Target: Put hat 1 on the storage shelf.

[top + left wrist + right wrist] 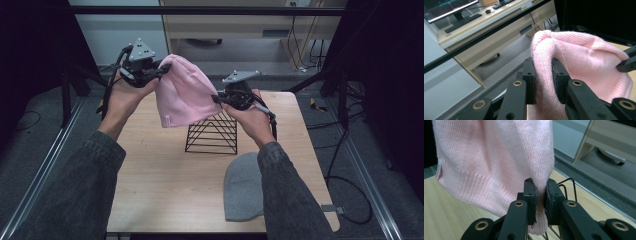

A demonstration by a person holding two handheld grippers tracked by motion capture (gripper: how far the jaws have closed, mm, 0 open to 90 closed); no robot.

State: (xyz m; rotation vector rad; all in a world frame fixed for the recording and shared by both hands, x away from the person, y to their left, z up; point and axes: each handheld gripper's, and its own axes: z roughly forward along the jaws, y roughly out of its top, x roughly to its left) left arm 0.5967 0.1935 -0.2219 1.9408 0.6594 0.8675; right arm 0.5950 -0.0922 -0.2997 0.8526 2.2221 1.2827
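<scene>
Pink knitted beanie (182, 92), held up in the air above the wooden table (150, 165), stretched between two grippers. Left gripper (161, 69), at 10 o'clock of the beanie, clenched on its rounded top; knit pinched between both pads (556, 75). Right gripper (220, 98), at 4 o'clock of the beanie, clenched on its ribbed lower edge. Black wire rack (212, 132) on the table at 6 o'clock, just below the beanie. Grey beanie (242, 185) flat at 5 o'clock, near the table edge.

beanie (182, 92): pink | second beanie (243, 186): grey | wire rack (212, 132): black
</scene>
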